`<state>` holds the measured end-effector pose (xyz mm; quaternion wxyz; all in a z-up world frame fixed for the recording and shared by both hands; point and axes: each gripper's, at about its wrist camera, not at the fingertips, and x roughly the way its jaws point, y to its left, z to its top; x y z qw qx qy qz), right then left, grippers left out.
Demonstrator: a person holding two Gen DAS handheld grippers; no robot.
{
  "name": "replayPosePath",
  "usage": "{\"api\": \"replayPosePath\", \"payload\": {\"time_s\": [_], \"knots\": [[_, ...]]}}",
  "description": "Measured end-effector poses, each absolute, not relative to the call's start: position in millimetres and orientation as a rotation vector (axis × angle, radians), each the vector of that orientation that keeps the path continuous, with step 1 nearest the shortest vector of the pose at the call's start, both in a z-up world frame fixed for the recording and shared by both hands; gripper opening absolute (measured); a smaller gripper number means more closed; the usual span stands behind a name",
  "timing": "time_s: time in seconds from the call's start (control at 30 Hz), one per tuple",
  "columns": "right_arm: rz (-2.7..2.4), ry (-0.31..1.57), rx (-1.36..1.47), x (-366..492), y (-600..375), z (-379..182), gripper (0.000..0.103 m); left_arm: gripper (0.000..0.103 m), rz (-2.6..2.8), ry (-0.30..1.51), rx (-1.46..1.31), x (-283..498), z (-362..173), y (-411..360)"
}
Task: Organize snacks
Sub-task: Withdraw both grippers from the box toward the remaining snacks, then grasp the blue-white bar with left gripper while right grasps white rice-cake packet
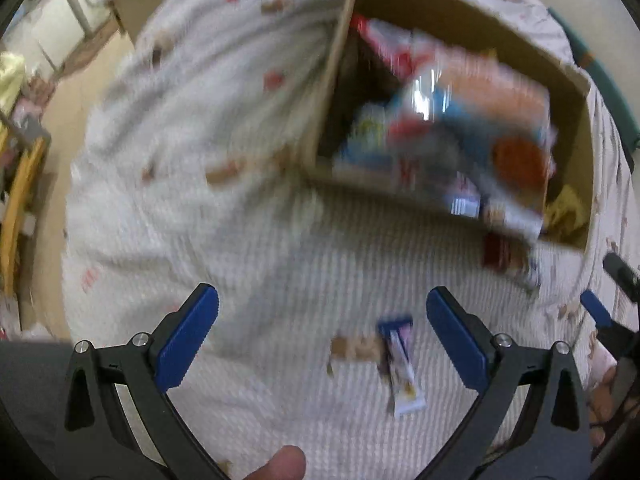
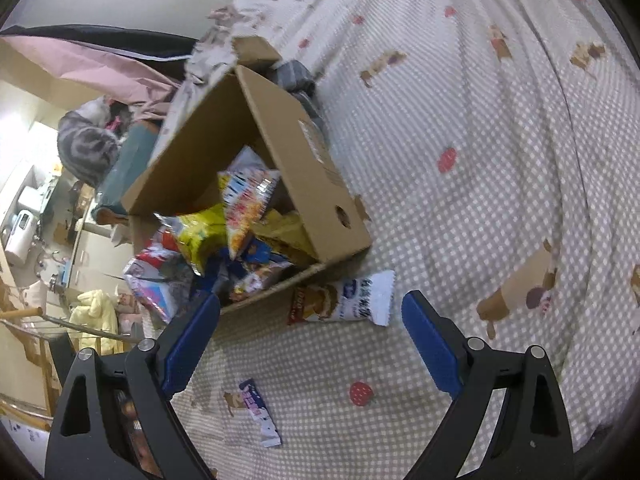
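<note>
Both my left gripper [image 1: 322, 336] and right gripper [image 2: 312, 340] hover wide open and empty; most snacks fill the box [image 2: 304, 160], while a wafer pack [image 2: 344, 300] and small bar [image 2: 259, 412] lie on the bedspread [image 2: 480, 120] nearby.

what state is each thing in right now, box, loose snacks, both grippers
cardboard box: open, full of snack bags
white snack packet: lying flat on the bedspread, by the box corner
small purple bar: lying flat, apart from the box
left gripper: open, holding nothing
right gripper: open, holding nothing
</note>
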<state>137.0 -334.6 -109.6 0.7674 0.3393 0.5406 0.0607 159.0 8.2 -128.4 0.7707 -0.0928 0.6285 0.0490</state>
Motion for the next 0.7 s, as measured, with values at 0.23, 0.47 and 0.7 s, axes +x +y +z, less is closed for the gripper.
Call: {"api": "replayPosePath", "payload": {"time_s": [0.23, 0.47, 0.7], "knots": [[0.094, 1.296, 0.699, 137.7, -326.0, -134.2, 0.095, 0.081, -0.039, 1.449, -0.135, 133.6, -163.2, -44.2], [0.086, 1.3, 0.67, 136.3, -325.7, -134.8, 0.095, 0.036, -0.052, 1.513, -0.069, 135.0, -190.6, -61.5], [0.097, 1.364, 0.623, 148.8, -312.2, -152.5, 0.095, 0.013, -0.056, 1.526, -0.061, 133.1, -182.2, -50.0]]}}
